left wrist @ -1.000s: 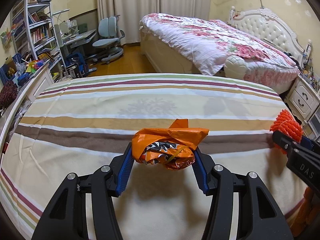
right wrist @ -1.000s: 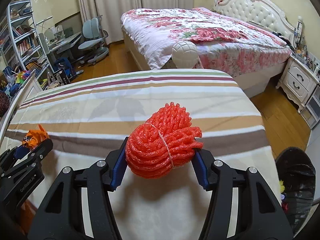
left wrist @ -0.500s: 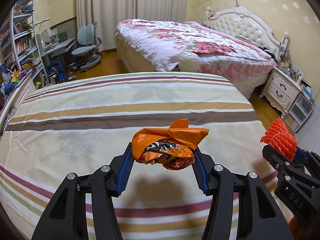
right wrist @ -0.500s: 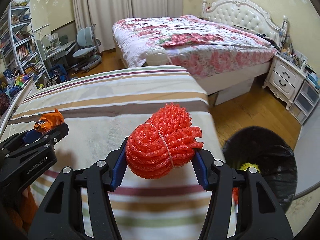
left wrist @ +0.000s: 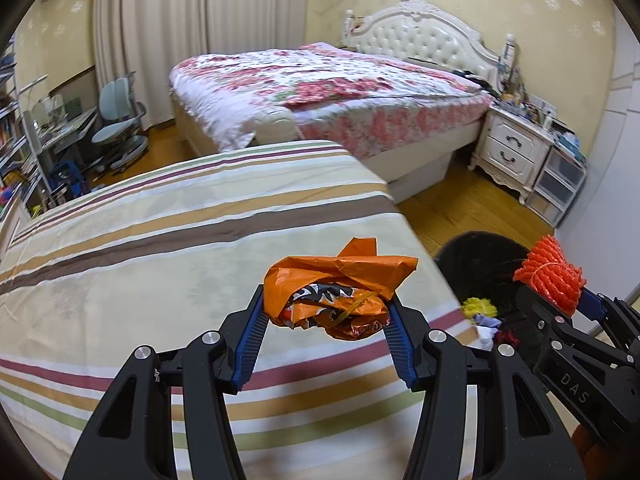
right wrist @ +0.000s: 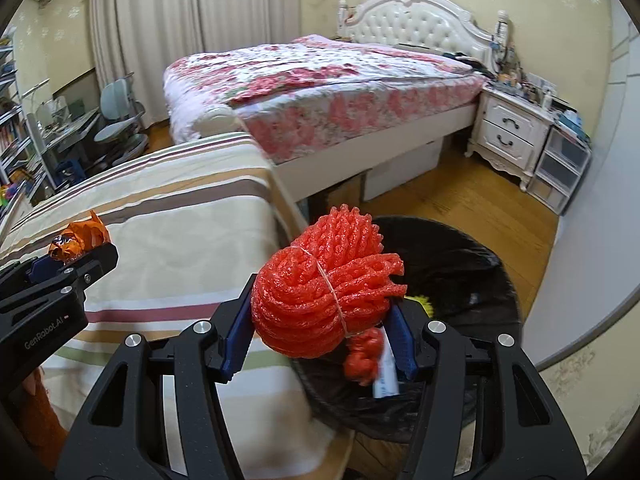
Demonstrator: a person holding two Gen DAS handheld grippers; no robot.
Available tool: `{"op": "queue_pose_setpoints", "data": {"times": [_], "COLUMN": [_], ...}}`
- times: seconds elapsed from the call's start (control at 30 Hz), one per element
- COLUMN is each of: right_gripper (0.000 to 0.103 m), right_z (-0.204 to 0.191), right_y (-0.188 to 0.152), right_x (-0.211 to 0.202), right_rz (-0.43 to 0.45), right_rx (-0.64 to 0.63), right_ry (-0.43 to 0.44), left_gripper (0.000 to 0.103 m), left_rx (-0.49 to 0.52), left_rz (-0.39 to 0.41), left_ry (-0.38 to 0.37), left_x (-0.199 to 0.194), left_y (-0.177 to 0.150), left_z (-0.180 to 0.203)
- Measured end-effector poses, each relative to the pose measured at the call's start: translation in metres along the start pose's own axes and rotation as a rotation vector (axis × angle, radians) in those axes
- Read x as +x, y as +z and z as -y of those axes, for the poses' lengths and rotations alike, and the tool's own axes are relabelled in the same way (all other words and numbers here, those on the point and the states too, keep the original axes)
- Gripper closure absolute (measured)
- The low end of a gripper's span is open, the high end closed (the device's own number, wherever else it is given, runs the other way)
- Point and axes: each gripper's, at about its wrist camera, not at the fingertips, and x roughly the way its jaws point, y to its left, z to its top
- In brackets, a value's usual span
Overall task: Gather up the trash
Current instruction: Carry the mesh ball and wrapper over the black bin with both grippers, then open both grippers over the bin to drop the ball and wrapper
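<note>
The right hand-held gripper (right wrist: 320,320) is clamped on a red foam-net bundle tied with a band (right wrist: 326,286), with the black-lined trash bin (right wrist: 472,264) just beyond it, toward 1 o'clock. The left hand-held gripper (left wrist: 326,318), clamped on a crumpled orange plastic snack wrapper (left wrist: 340,284), is noted over the striped bed (left wrist: 160,264). There the bin (left wrist: 476,256) lies at 2 o'clock, so the right is judged nearer.

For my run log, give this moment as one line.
left claw: shut on orange wrapper | right claw: shut on red foam net | bin: below right claw
</note>
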Motion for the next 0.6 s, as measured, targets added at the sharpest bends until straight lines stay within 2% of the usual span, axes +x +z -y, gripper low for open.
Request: {"op": "queue_pose_setpoints", "data": {"times": [0.27,0.6], "right_gripper": [0.047,0.047], "right_z": [0.046,0.085], "right_y": [-0.002,-0.003], "right_x": [0.000,0.012], "right_rz": [0.015,0.004], "right_rx": [0.064,0.130], "right_ry": [-0.061,-0.106], "left_gripper": [0.049,0.049], "left_rx": [0.068,0.121], "left_rz": [0.007,0.009], "left_ry": [-0.056,-0.087], "left_x": [0.011,0.030], "left_y": [0.006,0.010], "left_z": [0.051,0.100]}}
